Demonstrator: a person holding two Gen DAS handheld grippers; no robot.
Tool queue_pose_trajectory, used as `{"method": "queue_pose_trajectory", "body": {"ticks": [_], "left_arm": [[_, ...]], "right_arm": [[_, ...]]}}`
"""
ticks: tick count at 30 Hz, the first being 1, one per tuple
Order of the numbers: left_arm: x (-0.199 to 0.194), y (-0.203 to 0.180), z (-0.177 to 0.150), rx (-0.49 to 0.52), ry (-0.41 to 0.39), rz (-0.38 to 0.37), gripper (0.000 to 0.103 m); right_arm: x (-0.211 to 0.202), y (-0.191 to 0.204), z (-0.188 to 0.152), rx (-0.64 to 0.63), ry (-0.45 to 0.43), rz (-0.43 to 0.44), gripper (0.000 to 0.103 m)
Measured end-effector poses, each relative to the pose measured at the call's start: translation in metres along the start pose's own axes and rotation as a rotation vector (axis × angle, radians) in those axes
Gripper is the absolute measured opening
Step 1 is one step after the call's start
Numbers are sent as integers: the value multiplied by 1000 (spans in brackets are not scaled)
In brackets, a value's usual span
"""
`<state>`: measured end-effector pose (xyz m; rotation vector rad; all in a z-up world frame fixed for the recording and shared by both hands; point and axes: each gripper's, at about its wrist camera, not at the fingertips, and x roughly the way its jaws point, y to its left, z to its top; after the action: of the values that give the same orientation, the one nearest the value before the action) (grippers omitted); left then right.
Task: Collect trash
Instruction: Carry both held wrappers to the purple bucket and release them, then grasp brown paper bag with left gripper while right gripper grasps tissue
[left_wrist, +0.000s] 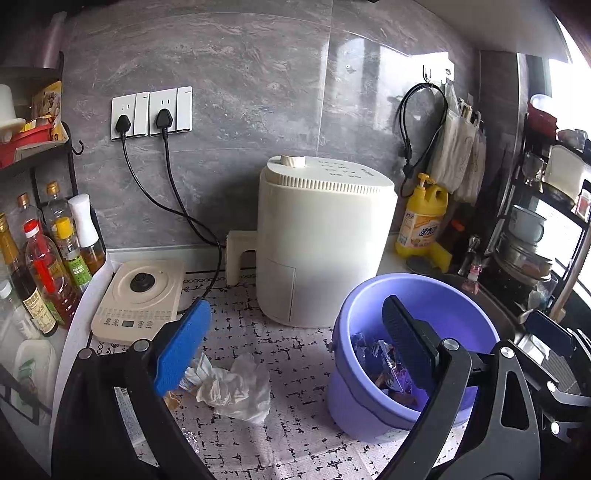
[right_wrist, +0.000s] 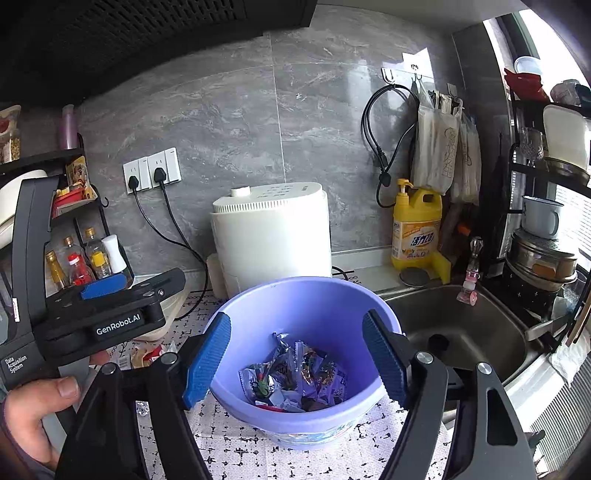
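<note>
Grey marble-look tiles back my kitchen worktop (left_wrist: 295, 424), which is covered by a white mat with black dashes, an air fryer (left_wrist: 321, 240) behind and a sink (right_wrist: 461, 332) to the right. I keep the purple bucket (right_wrist: 306, 295) close so wrappers (right_wrist: 295, 376) drop straight in. My right hand-held gripper (right_wrist: 295, 358) hangs over its mouth, jaws released and empty. My left hand-held gripper (left_wrist: 295, 350) is spread wide too, holding nothing, with crumpled tissue (left_wrist: 236, 387) on the mat between its jaws, probably next.
</note>
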<state>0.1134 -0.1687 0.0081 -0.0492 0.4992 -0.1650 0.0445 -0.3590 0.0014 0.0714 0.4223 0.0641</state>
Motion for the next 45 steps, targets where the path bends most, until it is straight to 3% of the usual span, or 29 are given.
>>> {"method": "queue_pose_trajectory", "body": {"ticks": [4,14,23,33,37,45], "left_arm": [[-4,29,-1,-28,0,50,94],[-14,110,-19,-146,27,206,93],[-20,150,-37,-188,51,267,93],[-4,169,-57,-219,122,268,81],[12,172,-65,-237,167,248,72],[52,168,-79,-235,260,201,72]], "right_arm": [[7,26,2,-32,-7,44,80],[28,96,-7,-136,43,209,78],[49,138,-22,-199,117,301,65],[79,155,-39,-232,202,316,59],[90,156,-45,-244,230,319,58],[110,153,-52,-245,276,307,58]]}}
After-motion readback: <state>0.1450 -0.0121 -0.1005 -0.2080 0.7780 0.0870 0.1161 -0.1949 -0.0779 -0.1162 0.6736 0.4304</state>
